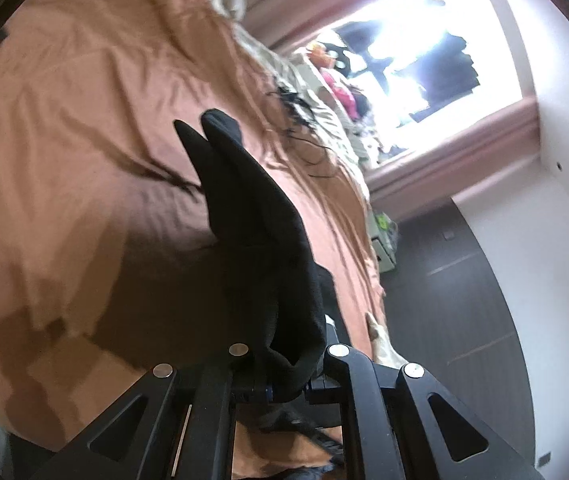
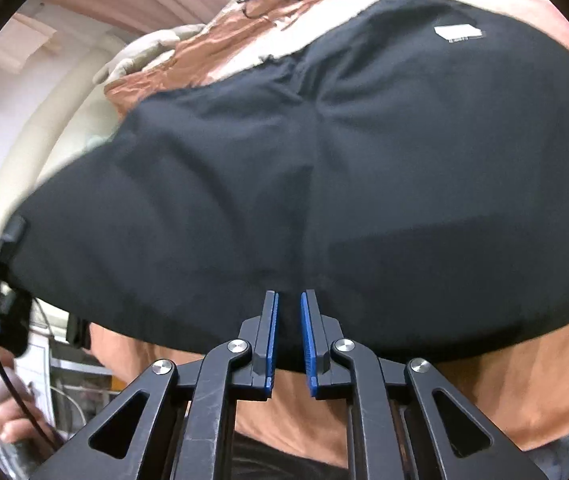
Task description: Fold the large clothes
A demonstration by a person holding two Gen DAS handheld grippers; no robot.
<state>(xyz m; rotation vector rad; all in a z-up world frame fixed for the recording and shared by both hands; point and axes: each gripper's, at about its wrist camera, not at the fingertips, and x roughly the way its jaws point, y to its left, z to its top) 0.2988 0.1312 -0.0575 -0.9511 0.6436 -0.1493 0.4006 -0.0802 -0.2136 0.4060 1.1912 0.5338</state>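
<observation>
Black garment [image 2: 364,168] half spread on bed [image 1: 64,120]. Left tool [image 1: 284,376] clenched on bunched fold, lifted. Right tool [image 2: 289,336] pinching near hem. Fabric soft, light, limp; best held at edges, corners.

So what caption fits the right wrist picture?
Right gripper pinching the near edge of a black garment on an orange bedsheet.

We see a rumpled orange bedsheet [image 1: 84,128], a bright window [image 1: 424,64], pink curtains [image 1: 464,140] and dark flooring [image 1: 456,300].
</observation>
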